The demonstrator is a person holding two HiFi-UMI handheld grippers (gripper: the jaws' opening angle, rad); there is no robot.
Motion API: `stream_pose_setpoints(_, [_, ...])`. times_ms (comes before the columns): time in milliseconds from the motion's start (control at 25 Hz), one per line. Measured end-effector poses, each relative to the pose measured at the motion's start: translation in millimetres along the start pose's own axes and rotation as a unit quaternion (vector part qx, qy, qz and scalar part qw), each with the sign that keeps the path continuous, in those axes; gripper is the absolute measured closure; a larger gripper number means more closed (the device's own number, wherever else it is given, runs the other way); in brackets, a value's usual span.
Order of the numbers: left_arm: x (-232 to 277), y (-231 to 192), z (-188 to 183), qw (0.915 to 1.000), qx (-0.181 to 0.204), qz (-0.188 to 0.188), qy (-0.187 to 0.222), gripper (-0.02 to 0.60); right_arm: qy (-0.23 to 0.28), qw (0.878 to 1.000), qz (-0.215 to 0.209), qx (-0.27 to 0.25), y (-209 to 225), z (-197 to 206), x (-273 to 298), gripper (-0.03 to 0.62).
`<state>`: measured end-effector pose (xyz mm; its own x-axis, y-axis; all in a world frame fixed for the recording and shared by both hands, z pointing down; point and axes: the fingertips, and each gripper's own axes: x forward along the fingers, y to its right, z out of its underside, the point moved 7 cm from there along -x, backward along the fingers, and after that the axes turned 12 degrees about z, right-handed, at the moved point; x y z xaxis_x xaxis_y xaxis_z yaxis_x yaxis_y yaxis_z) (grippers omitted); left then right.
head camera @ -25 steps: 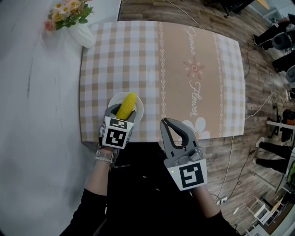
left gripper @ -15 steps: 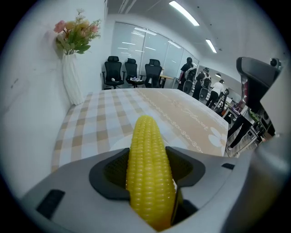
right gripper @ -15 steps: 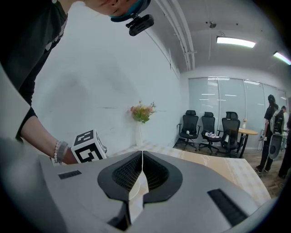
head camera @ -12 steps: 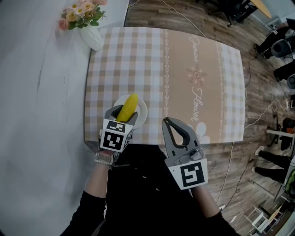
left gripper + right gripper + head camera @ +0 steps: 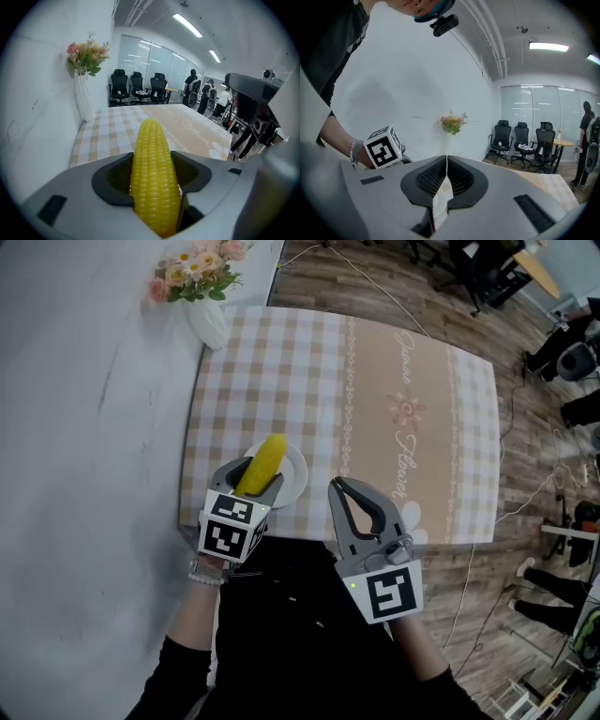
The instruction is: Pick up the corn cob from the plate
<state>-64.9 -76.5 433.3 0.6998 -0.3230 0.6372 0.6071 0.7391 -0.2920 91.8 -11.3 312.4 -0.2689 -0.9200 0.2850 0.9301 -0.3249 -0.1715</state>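
Now the left claw (image 5: 253,477) is clamped on the corn cob (image 5: 263,461), its two jaws pressing the cob's sides near the blunt end, while most of the cob sticks out past the tips toward 1 o'clock. From the head view the cob sits over the white plate (image 5: 294,476), which rests at the 7 o'clock corner of the checked desk (image 5: 375,409), close to the near edge. The left gripper view shows the desk well below the cob's tip, so it looks clear of the plate, though I cannot tell by how much.

The right claw (image 5: 354,507) is empty with its jaws pressed together. It hangs at 4 o'clock of the plate, just off the desk's near edge, apart from everything.

The lift appears to be under way. Doing it well means a straight rise, with an even squeeze, since the kernels are rounded and smooth and the long free end could lever the cob loose. Tilting the tip slightly upward should stop it sliding forward. The vase of flowers (image 5: 208,307) at 11 o'clock stands well apart.
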Motion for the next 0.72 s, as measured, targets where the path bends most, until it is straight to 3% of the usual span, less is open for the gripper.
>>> stream_pose_setpoints(400, [-33,5,-20,0.9986,-0.016,0.0,0.051,0.328,0.021,1.0,-0.001,-0.005,1,-12,3,0.551])
stream_pose_setpoints(720, [-52,7,-34,0.9972,0.001,-0.008,0.075,0.328,0.026,1.0,0.001,-0.005,1,-18,4,0.551])
